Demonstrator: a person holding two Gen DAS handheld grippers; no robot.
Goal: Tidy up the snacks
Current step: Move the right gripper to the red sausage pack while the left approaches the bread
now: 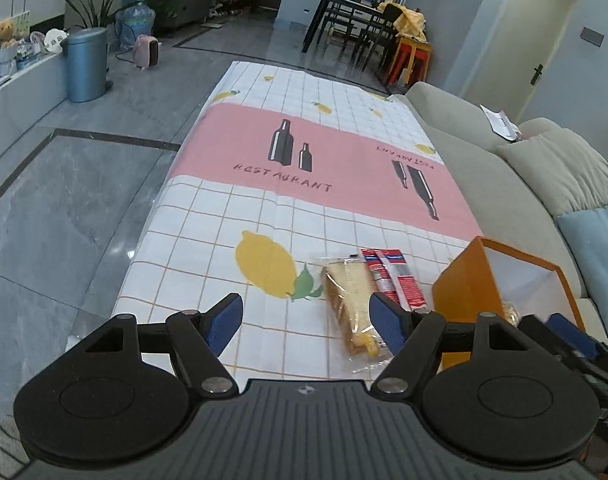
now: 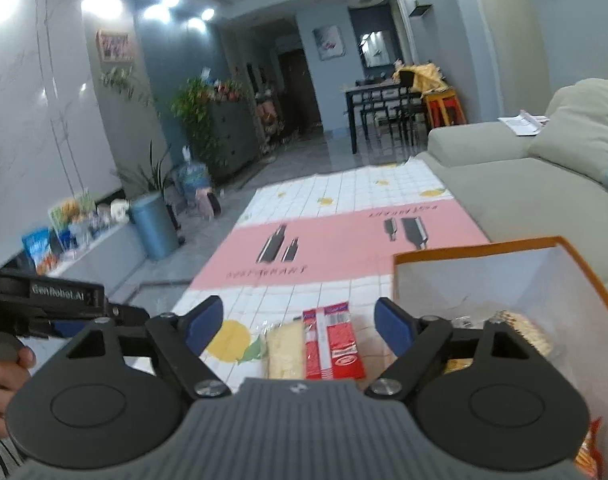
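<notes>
Snacks are only partly sorted: some already sit in the orange box (image 2: 480,264); wrapped cake slice (image 1: 350,300) and red sausage packs (image 1: 396,280) wait on the counter (image 1: 263,208); left gripper (image 1: 306,320) and right gripper (image 2: 299,326) both gape empty.

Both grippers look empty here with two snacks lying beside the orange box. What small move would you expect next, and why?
Probably the left gripper lowers onto the wrapped cake slice and closes. It is open and empty, with one pad already over that packet. The cake slice and the red packet lie on the tablecloth, outside the orange box, which already holds a snack. The right gripper is open and empty too.
</notes>
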